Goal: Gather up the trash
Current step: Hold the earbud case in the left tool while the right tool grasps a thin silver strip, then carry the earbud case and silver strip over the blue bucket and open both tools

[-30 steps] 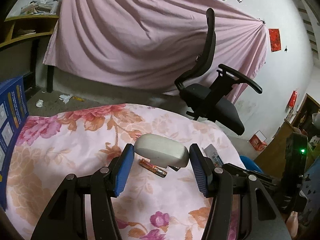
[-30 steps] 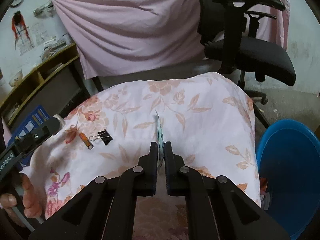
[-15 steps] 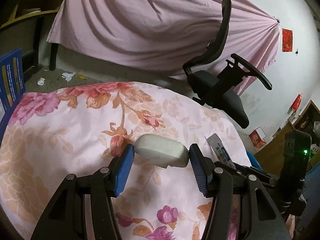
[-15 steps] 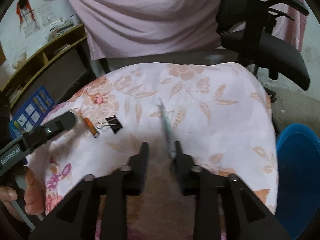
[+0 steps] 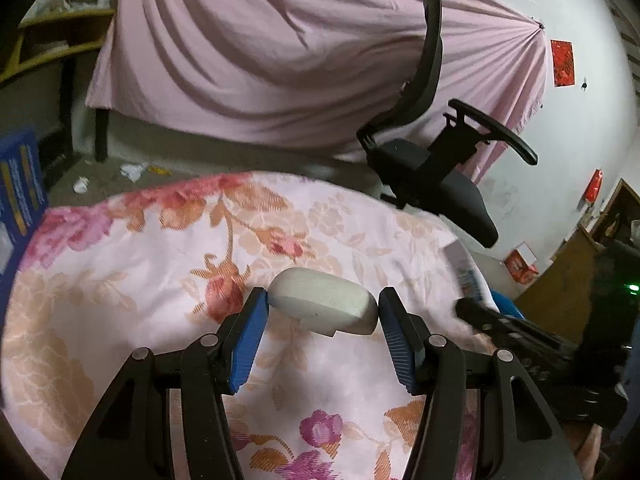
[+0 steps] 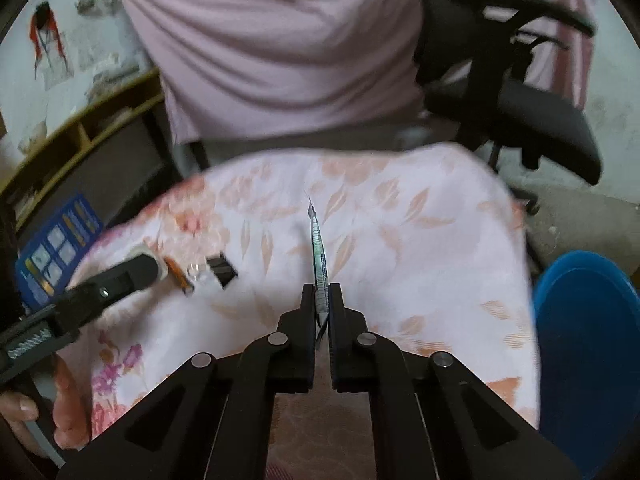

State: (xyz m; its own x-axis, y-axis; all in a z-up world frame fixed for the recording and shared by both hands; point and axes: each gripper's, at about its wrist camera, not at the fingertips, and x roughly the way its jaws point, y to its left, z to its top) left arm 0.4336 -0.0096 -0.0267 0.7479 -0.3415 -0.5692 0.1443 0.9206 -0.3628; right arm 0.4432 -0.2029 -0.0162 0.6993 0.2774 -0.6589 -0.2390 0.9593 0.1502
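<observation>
My left gripper (image 5: 322, 308) is shut on a white oval plastic piece (image 5: 324, 307), held above the floral tablecloth (image 5: 160, 264). My right gripper (image 6: 321, 300) is shut on a thin flat wrapper (image 6: 318, 244), seen edge-on and pointing forward over the cloth. In the right wrist view the left gripper (image 6: 136, 270) comes in from the left beside an orange battery (image 6: 178, 276) and a black binder clip (image 6: 221, 269). In the left wrist view the right gripper (image 5: 476, 312) shows blurred at the right with the wrapper (image 5: 466, 268).
A blue bin (image 6: 588, 344) stands on the floor to the right of the table. A black office chair (image 6: 520, 92) stands behind the table. A pink sheet (image 5: 280, 52) hangs at the back. A blue box (image 6: 56, 248) lies at the table's left edge.
My right gripper opened half a second ago and has shut again on the wrapper. My left gripper has kept hold of the white piece and shifted over the cloth.
</observation>
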